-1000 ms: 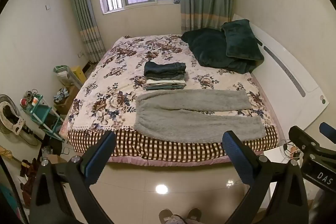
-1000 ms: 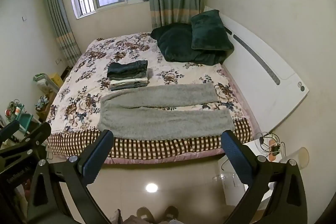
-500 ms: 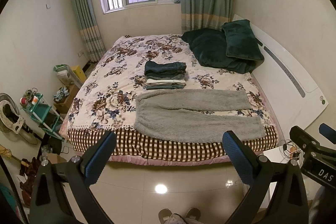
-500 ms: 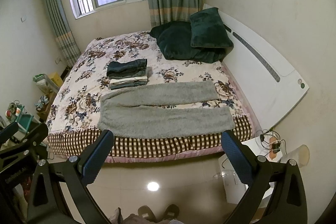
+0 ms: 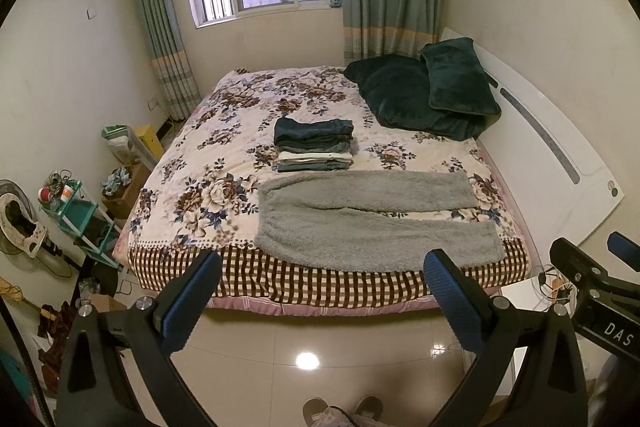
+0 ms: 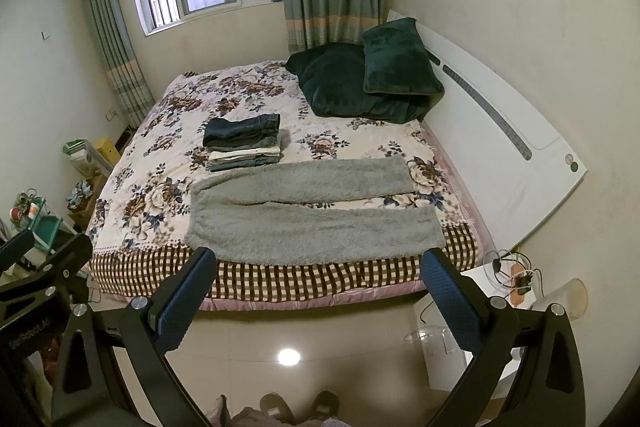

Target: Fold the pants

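Observation:
Grey fleece pants (image 5: 372, 215) lie spread flat near the front edge of the floral bed (image 5: 224, 163), waist to the left, both legs pointing right. They also show in the right wrist view (image 6: 312, 215). My left gripper (image 5: 320, 291) is open and empty, held above the floor in front of the bed. My right gripper (image 6: 316, 287) is open and empty too, at about the same distance. Each gripper's body shows at the edge of the other's view.
A stack of folded pants (image 5: 314, 145) sits behind the grey pants. Dark green pillows (image 5: 432, 99) lie at the right by the white headboard (image 5: 552, 163). A teal shelf (image 5: 76, 215) and clutter stand left of the bed; a white bedside stand (image 6: 472, 311) is at the right.
Both views have drifted slightly closer to the bed. The pants have not moved and both grippers stay open.

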Demonstrator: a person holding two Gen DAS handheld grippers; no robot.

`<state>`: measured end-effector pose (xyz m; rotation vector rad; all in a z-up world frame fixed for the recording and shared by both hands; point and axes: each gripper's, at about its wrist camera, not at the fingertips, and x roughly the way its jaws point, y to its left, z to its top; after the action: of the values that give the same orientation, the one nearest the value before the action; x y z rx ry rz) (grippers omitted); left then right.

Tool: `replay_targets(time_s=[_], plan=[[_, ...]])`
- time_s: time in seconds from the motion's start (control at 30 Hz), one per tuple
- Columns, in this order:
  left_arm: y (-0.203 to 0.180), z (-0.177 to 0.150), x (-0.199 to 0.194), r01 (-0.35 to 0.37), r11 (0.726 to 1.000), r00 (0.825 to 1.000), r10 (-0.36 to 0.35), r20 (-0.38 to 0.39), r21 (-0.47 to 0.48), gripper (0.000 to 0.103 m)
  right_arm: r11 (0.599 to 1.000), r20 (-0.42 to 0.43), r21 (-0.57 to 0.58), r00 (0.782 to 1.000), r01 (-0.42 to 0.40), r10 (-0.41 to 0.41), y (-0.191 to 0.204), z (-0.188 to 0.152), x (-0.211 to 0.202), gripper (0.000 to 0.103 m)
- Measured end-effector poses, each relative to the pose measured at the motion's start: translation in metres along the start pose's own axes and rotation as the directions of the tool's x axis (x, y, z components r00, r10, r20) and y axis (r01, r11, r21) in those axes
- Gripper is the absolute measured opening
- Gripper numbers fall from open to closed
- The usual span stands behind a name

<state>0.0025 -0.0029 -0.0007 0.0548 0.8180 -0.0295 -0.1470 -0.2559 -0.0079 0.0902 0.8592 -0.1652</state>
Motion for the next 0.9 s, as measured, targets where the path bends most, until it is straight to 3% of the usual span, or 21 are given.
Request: replay_targets(time_s=[0.33, 0.43, 0.9], plan=[[-0.006, 0.002, 0.0, 0.003, 1.0, 1.0, -0.003, -0.002, 0.001, 0.103, 1.0, -0.002, -0.007, 1.0, 0.005, -0.005, 0.0, -0.001, -0.002, 0.103], [-0.025, 0.007, -0.009, 0.001, 1.0, 1.0, -0.001, -0.002, 0.003, 0.103, 1.0, -0.003, -0.005, 1.0, 0.002, -0.002, 0.0, -0.001, -0.002, 0.103], [-0.025, 0.003, -0.011, 0.001, 1.0, 1.0, -0.001, 0.0, 0.0, 0.103, 1.0, -0.001, -0.014, 1.0, -0.007, 0.007, -0.003, -0.006, -0.011, 0.103]])
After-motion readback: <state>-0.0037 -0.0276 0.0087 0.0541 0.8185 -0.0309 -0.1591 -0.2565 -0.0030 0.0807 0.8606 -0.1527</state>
